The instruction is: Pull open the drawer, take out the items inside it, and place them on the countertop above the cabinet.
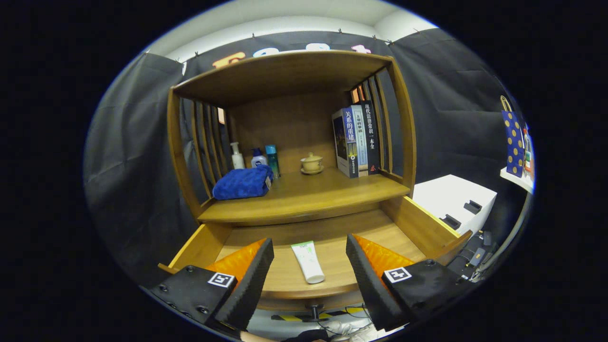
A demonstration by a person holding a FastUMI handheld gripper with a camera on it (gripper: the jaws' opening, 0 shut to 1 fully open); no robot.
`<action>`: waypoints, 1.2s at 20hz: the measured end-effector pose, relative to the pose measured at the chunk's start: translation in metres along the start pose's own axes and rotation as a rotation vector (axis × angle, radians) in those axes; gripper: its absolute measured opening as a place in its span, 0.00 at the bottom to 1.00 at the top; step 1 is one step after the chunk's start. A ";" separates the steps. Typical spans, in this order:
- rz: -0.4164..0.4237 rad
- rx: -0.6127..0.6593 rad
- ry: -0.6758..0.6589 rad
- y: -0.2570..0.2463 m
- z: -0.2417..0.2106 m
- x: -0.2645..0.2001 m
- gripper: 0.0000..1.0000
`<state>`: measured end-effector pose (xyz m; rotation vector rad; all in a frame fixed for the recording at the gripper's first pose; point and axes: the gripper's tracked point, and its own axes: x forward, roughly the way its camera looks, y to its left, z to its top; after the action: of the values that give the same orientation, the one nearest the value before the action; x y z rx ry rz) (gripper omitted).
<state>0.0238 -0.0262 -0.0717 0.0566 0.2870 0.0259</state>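
In the open drawer [418, 223], a white tube [308, 261] lies flat between the spread, empty fingers of the gripper [309, 273]. Drawer pulled out; tube, apparently the sole item, not yet moved to countertop [327, 192].

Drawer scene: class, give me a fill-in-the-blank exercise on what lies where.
1. The drawer is pulled ____.
2. The white tube lies in the drawer, between the ____ fingers.
3. The folded towel on the countertop is ____.
4. The books stand to the right of the ____.

Missing words: open; open; blue; cup
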 end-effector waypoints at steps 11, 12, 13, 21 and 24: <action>0.058 -0.072 0.300 0.016 -0.003 0.100 0.99; 0.061 -0.068 0.334 0.017 -0.010 0.106 0.99; 0.065 -0.066 0.369 0.017 -0.017 0.115 0.99; 0.015 -0.140 0.642 0.002 -0.079 0.154 0.99; 0.020 -0.159 0.732 -0.001 -0.093 0.153 0.99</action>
<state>0.1443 -0.0172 -0.2042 -0.1126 1.0145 0.0896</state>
